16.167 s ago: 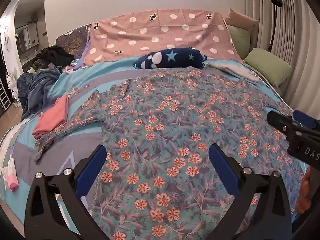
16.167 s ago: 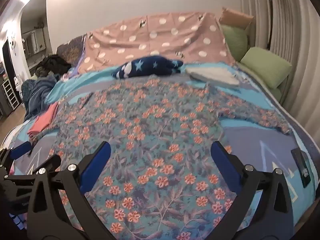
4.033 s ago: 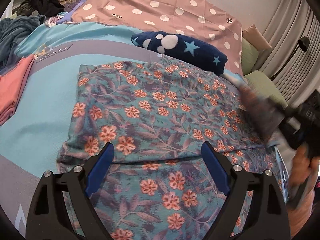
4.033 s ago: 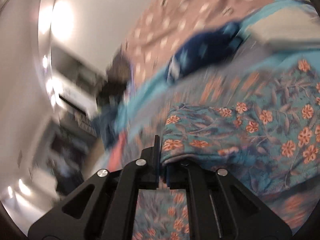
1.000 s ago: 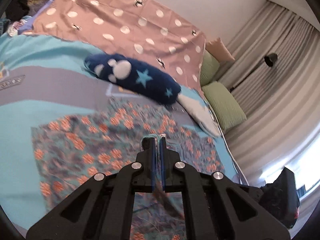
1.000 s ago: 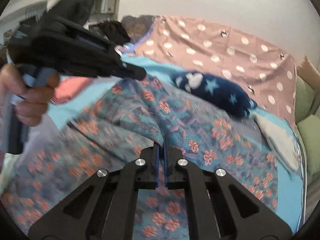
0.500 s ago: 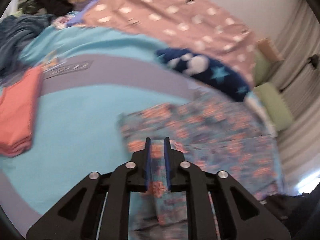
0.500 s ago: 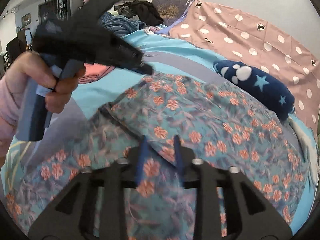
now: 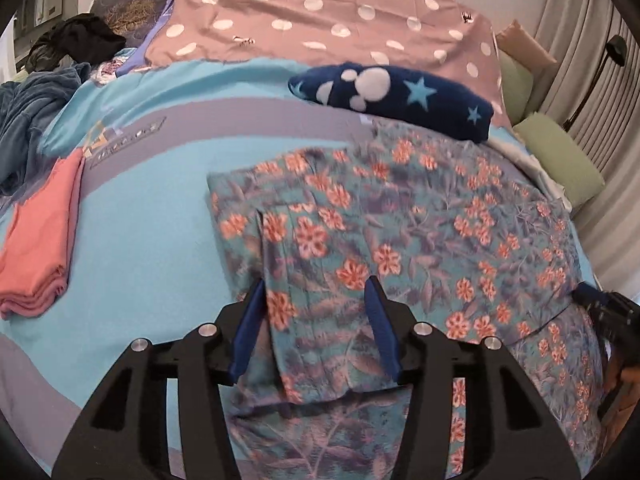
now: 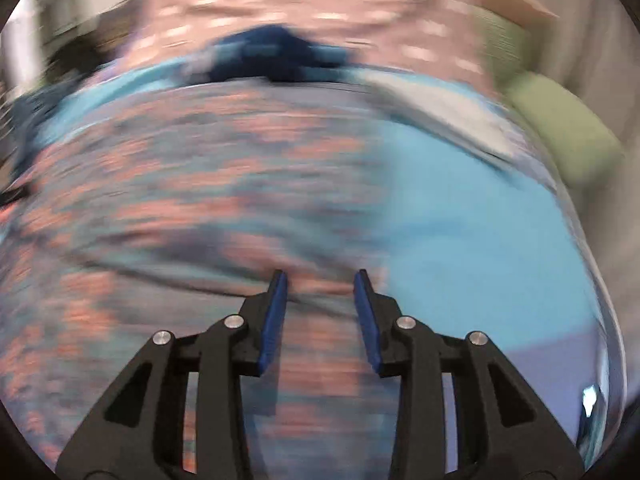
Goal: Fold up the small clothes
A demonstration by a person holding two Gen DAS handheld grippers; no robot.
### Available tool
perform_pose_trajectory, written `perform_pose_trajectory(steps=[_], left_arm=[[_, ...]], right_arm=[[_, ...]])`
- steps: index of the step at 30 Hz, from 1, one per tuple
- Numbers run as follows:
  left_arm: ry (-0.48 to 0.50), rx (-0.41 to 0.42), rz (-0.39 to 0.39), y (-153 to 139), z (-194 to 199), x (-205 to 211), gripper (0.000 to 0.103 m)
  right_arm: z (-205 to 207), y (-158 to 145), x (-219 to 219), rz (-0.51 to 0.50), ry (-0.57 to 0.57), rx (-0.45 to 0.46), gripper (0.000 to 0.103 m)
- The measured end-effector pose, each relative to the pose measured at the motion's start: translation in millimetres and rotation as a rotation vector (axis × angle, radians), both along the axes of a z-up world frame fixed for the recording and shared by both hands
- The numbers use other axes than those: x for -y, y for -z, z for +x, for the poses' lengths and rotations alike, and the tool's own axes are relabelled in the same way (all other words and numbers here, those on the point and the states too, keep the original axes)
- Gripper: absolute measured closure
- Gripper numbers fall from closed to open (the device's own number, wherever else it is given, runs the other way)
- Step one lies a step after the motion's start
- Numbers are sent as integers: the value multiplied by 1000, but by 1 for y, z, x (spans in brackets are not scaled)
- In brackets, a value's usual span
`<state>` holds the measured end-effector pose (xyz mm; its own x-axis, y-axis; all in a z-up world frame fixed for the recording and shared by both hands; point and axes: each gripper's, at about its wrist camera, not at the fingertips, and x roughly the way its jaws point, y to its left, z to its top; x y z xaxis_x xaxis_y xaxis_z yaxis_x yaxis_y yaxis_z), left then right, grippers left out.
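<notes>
A teal shirt with orange flowers (image 9: 400,232) lies on the bed with its sides folded in and a sleeve strip laid down its left part. My left gripper (image 9: 314,312) is open just above the near end of that strip, holding nothing. My right gripper (image 10: 320,304) is open and empty over the shirt's right edge (image 10: 200,200); its view is heavily blurred by motion. The right gripper also shows at the right edge of the left wrist view (image 9: 600,308).
A folded pink garment (image 9: 36,248) lies at the left on the blue bedspread (image 9: 140,240). A navy star-patterned plush blanket (image 9: 400,96) and a pink dotted pillow (image 9: 320,20) lie behind the shirt. Green cushions (image 9: 560,160) are at the right, dark clothes (image 9: 32,92) at far left.
Both grippers have let go of the shirt and opened. The folded-over part now lies flat on the shirt. The right gripper is swinging fast to the right.
</notes>
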<state>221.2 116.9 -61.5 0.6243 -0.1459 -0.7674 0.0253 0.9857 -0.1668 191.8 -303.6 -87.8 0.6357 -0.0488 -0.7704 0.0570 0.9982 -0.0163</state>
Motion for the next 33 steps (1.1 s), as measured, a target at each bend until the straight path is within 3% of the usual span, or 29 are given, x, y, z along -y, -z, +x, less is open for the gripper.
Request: perform_pose_trajectory(steps=[3,5,11,16,18,21,26,28,29,30,31,33], left_arm=[[3,5,20,1,-2,6,42],[4,1,56,3,-2,9,41],[-20,-11,85,3,-5,7,41],[-63,32,48,-19,-6,-10,40],[-96,32,48,-22,3,-20,39],[-155,9,-13,-17,26,-50,39],[-207,-48,-135,11,53,-87,39],[-205,-24,-191,19,58,-93,40],[-189,-6,-211,18,60,-93,58],[-157,6,-243,17,63,-90,79],[-126,15,-283,16,66,-87,102],[-134,87,-214,6,63,-75,102]], right_arm=[[-6,2,22,118,19,-9,39],[-9,0,21,103,-7,-13,40],[-15,-34,22,225,-129,37,33],[30,-54,41,334,-135,76,28],[61,-47,44,395,-157,54,28],[105,-28,52,480,-142,11,28],[150,6,57,556,-139,-47,44],[158,13,55,601,-154,-41,59],[160,12,52,623,-178,-39,73],[160,11,51,631,-177,-38,99],[158,6,51,602,-139,-12,100],[151,-1,50,546,-114,35,100]])
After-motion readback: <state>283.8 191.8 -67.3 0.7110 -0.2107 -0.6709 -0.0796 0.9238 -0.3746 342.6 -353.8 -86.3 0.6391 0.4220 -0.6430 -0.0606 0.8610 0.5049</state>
